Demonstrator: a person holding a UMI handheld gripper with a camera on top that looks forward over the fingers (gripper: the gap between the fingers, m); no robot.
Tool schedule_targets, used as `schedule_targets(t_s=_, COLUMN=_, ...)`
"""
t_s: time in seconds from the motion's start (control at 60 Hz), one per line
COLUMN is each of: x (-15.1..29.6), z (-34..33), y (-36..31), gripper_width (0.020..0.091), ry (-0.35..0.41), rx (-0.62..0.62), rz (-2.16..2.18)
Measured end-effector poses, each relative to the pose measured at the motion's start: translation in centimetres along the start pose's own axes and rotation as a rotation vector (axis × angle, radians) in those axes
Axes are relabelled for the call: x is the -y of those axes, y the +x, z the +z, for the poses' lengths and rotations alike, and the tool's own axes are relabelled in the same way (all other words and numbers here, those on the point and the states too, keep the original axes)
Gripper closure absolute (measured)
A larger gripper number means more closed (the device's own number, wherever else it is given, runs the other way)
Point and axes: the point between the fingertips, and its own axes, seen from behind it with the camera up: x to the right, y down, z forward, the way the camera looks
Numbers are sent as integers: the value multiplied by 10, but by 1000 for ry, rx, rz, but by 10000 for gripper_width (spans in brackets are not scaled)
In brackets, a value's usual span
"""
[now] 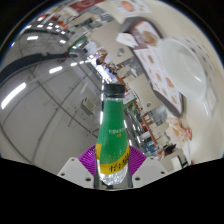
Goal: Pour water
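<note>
A green plastic bottle with a green cap and a yellow label band stands up between my fingers, its clear base at the fingers' roots. My gripper is shut on it, with the purple pads pressed against both sides of its lower body. The bottle is lifted high and the view is tilted, with the room seen far below and beyond its cap. No cup or other vessel shows.
A white round table stands far off to the right of the bottle. Shelves or counters with small goods line the right side. A pale ceiling or floor with light strips fills the left.
</note>
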Motion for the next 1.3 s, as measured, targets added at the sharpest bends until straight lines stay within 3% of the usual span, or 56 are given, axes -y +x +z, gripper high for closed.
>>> schedule_targets(t_s=0.033, x=-20, z=-15, y=-21, gripper_width=728, ry=-20, rx=-1, rz=-141)
schedule_targets(t_s=0.133, x=18, z=-18, y=-66, gripper_width=728, ry=3, rx=-120, rz=-731)
schedule_targets(t_s=0.183, x=55, z=-37, y=-92, gripper_width=725, ry=74, rx=-188, rz=-1052)
schedule_targets(t_s=0.283, x=139, z=-69, y=-126, gripper_width=724, ry=262, rx=-431, rz=-1627)
schedule_targets(t_s=0.35, x=193, z=-103, y=-132, gripper_width=728, ry=348, rx=-580, rz=-1876)
schedule_targets(t_s=0.483, x=274, z=-164, y=-71, gripper_width=729, ry=356, rx=-877, rz=-1982)
schedule_targets(t_s=0.683, x=310, z=-187, y=-4, gripper_width=718, ry=287, rx=-966, rz=-1988)
schedule_targets(t_s=0.783, x=311, z=-184, y=-4, gripper_width=722, ry=372, rx=-881, rz=-2008)
schedule_targets(t_s=0.967, x=313, z=-185, y=-5, gripper_width=720, ry=371, rx=-926, rz=-2000)
schedule_targets(t_s=1.1, x=313, z=-195, y=0, gripper_width=538, ry=340, rx=-1043, rz=-1942)
schedule_targets(t_s=1.167, x=324, z=-220, y=17, gripper_width=263, ry=299, rx=-1234, rz=-1850)
schedule_targets(t_s=1.183, x=323, z=-225, y=18, gripper_width=235, ry=301, rx=-1258, rz=-1837)
schedule_targets(t_s=1.3, x=288, z=-232, y=10, gripper_width=257, ry=312, rx=-1275, rz=-1799)
